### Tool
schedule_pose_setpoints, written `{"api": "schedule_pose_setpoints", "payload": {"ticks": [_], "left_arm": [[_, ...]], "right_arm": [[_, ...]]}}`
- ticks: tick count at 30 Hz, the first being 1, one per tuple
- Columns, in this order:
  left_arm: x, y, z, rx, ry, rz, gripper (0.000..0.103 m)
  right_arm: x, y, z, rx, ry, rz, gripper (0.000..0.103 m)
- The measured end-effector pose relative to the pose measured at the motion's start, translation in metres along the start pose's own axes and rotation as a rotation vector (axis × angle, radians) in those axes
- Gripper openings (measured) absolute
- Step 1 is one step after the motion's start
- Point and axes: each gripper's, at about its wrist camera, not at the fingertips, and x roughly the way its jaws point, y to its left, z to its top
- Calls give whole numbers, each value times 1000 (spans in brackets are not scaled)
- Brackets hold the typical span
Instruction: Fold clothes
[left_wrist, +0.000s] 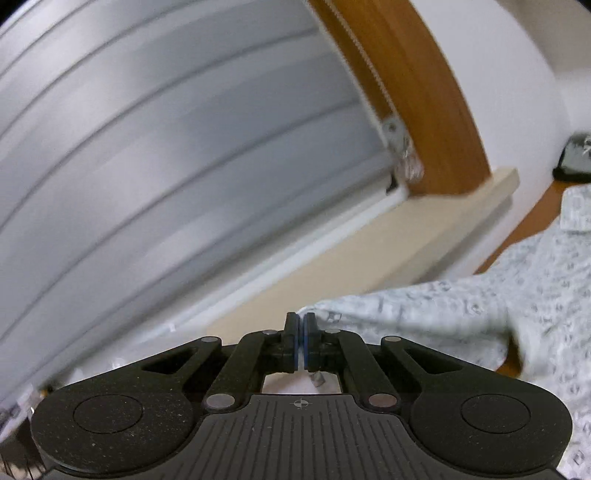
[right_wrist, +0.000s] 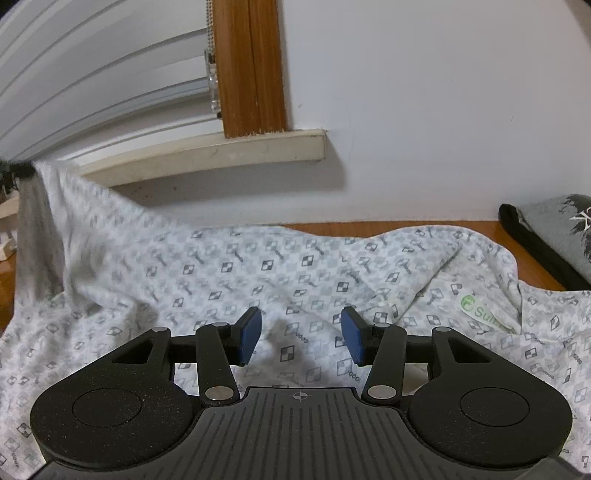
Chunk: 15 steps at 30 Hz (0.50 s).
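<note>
The left gripper (left_wrist: 300, 341) is pinched nearly closed on an edge of the patterned shirt (right_wrist: 280, 273), lifting that corner toward the windowsill (right_wrist: 207, 155). The right gripper (right_wrist: 300, 334) hovers spread just above the shirt's middle, which lies rumpled across the wooden bench (right_wrist: 406, 224). The cloth looks light, soft and limp, so it is best held at hems or corners.
</note>
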Motion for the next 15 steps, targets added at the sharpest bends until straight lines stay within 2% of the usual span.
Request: {"api": "schedule_pose_setpoints", "payload": {"ticks": [2, 4, 6, 7, 8, 12, 15], "left_arm": [[7, -2, -13, -24, 41, -29, 12], [10, -3, -24, -57, 70, -63, 12], [10, -1, -32, -90, 85, -95, 27], [7, 2, -35, -105, 89, -105, 42], [4, 5, -39, -119, 93, -115, 49], [1, 20, -61, -212, 156, -182, 51], [6, 28, -75, -317, 206, -245, 61]], "right_arm": [[0, 0, 0, -1, 1, 0, 48], [1, 0, 0, -1, 2, 1, 48], [1, -1, 1, -1, 2, 0, 48], [0, -1, 1, 0, 1, 0, 48], [0, -1, 1, 1, -1, 1, 48], [-1, -1, 1, 4, -4, 2, 49], [-1, -1, 1, 4, 0, 2, 49]]}}
